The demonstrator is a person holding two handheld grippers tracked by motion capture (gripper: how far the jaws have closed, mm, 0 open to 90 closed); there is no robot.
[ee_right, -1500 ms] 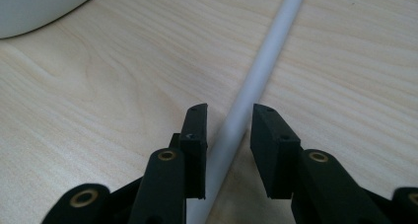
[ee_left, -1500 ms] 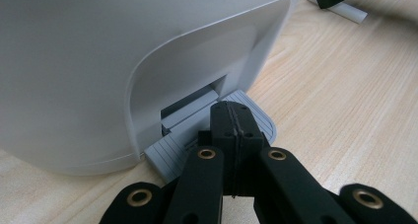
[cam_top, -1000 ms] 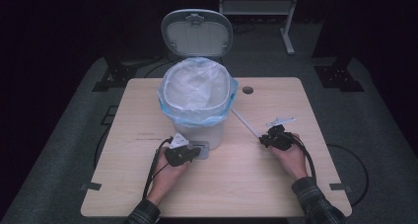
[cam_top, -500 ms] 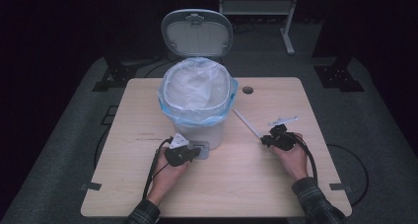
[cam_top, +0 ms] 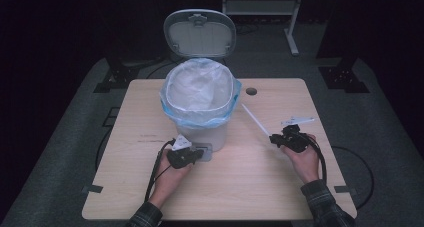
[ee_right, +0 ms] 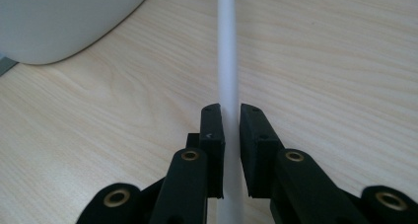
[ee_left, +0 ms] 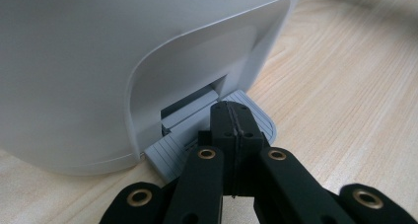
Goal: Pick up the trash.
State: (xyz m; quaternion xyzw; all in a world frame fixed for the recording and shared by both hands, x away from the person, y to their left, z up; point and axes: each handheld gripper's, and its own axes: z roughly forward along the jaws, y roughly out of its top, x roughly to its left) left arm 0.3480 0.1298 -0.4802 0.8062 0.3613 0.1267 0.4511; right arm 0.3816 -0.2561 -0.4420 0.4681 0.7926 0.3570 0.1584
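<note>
A white pedal bin (cam_top: 200, 107) stands mid-table with its lid (cam_top: 200, 33) up and a white liner with a blue rim inside. My left gripper (cam_top: 196, 154) (ee_left: 231, 116) is shut with nothing between the jaws, and its tips press down on the grey foot pedal (ee_left: 256, 118) at the bin's base. Off to the right, my right gripper (cam_top: 274, 138) (ee_right: 231, 123) is shut on a thin white stick (cam_top: 256, 119) (ee_right: 227, 46). The stick slants from the jaws up toward the bin and sits a little above the tabletop.
The light wooden table (cam_top: 140, 187) has a cable hole (cam_top: 251, 91) behind the bin on the right. Black cables trail from both grippers toward the near edge. A metal stand (cam_top: 292, 34) is on the dark floor behind.
My right gripper has risen slightly with the white stick in it. The left gripper has stayed on the pedal and the lid has stayed up.
</note>
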